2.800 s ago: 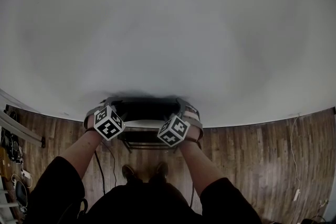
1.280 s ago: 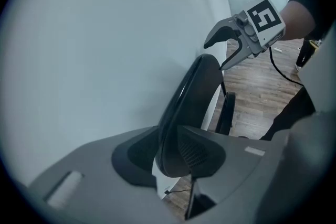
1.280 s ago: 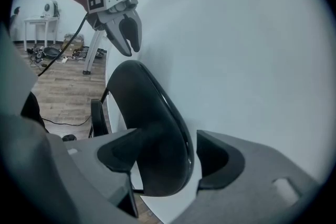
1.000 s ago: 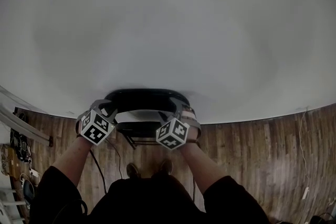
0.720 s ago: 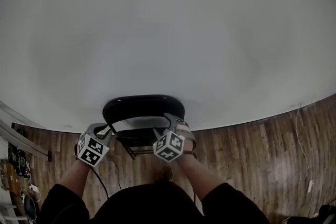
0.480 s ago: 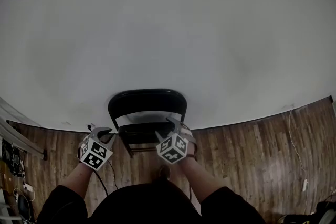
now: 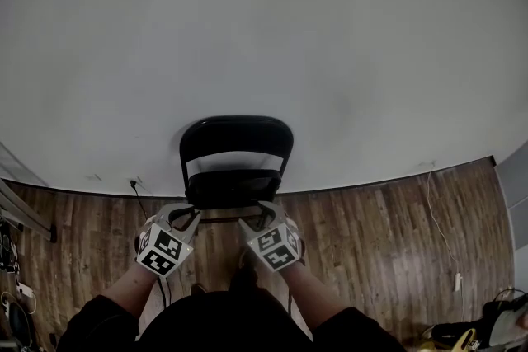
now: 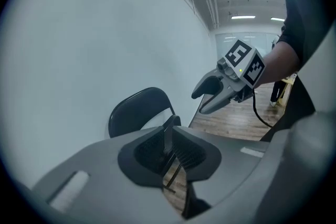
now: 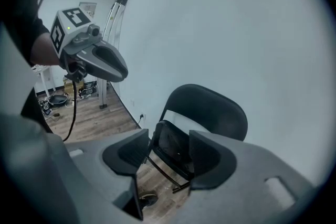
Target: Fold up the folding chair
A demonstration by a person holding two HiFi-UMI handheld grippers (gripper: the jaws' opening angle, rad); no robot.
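One step seems left, backing away, since the fold looks finished. The left gripper, near left, has its jaws nearly together, just closing on nothing. The folding chair stands folded against the far wall. The right gripper, near right, shows jaws half apart, also closing, empty.

L claw & R claw backed off chair, jaws closing empty.
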